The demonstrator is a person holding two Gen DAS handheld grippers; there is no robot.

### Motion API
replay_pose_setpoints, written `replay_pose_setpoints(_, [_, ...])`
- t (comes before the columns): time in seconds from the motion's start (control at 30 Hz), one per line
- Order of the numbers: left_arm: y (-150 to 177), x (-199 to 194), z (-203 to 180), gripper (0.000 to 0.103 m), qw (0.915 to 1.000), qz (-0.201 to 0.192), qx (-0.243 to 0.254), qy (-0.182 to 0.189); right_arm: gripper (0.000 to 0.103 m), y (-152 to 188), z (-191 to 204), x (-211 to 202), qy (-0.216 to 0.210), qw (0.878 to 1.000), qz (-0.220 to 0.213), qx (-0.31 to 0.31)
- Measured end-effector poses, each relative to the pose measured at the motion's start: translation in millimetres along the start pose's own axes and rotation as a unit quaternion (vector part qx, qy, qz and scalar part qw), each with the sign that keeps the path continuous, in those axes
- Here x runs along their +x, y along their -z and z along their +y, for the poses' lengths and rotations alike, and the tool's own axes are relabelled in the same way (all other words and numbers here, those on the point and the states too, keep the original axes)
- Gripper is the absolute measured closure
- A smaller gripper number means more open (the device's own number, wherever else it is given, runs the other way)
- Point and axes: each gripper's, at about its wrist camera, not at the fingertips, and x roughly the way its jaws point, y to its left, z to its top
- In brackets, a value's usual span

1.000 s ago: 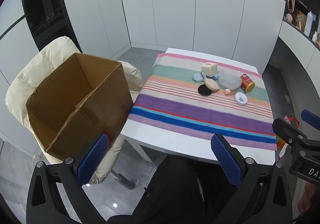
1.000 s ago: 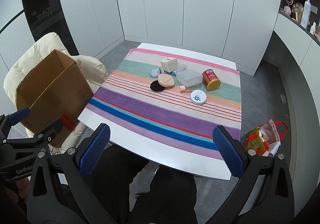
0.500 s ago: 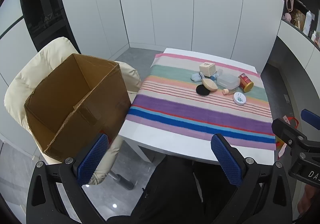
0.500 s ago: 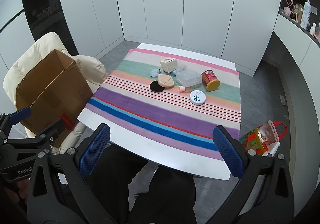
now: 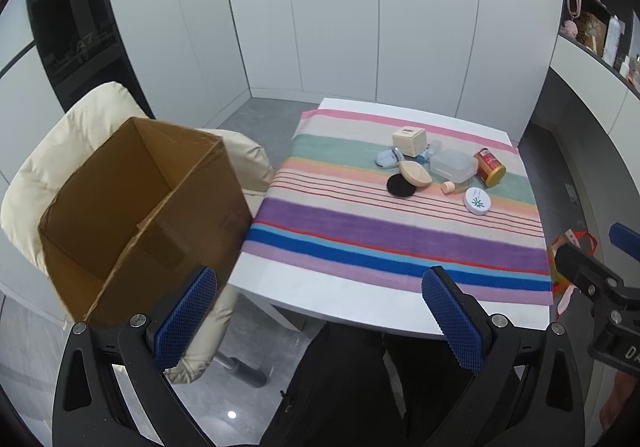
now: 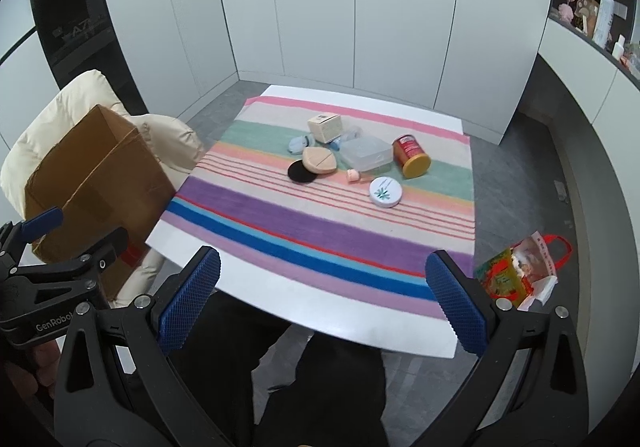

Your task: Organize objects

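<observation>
Several small items lie clustered on the far part of a striped cloth (image 5: pixel 380 231): a beige cube box (image 5: pixel 409 141), a clear plastic box (image 5: pixel 454 166), a red can (image 5: pixel 489 167) on its side, a white round tin (image 5: pixel 477 201), a black disc (image 5: pixel 401 185) and a beige puff (image 5: pixel 416 173). The same cluster shows in the right wrist view, with the tin (image 6: pixel 385 191) and can (image 6: pixel 411 155). An open, empty cardboard box (image 5: pixel 136 203) stands on a cream chair at left. My left gripper (image 5: pixel 320 321) and right gripper (image 6: pixel 324 301) are both open and empty, held well short of the table.
The white table (image 6: pixel 320 311) has its near edge just beyond my fingers. The cream chair (image 5: pixel 80 135) carries the box at left. A colourful bag (image 6: pixel 520 271) lies on the floor at right. White cabinets line the back; shelves stand at upper right.
Both views have shifted slightly, the table and box now a little farther off. Nothing on the cloth has moved and both grippers stay open.
</observation>
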Motion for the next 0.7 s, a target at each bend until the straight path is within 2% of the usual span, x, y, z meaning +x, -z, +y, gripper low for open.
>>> replay_pose_setpoints(0.23, [-17.6,17.0,-16.3,0.000,0.9997,-0.008,0.022,0.007,0.000,-16.2,-15.2,15.3,0.009,1.000,-0.003,0.007])
replay_pose_setpoints(0.4, [-32.9,40.1,-23.4,0.000,0.9996,0.009,0.012,0.025,0.000,-23.7,-37.0,34.3,0.019,0.999,0.014,0.040])
replay_pose_setpoints(0.7, [-52.7,75.1,-38.6,0.000,0.9992,0.014,0.018,0.033,0.000,-32.8,-42.4,57.2,0.045,0.998,0.020,0.023])
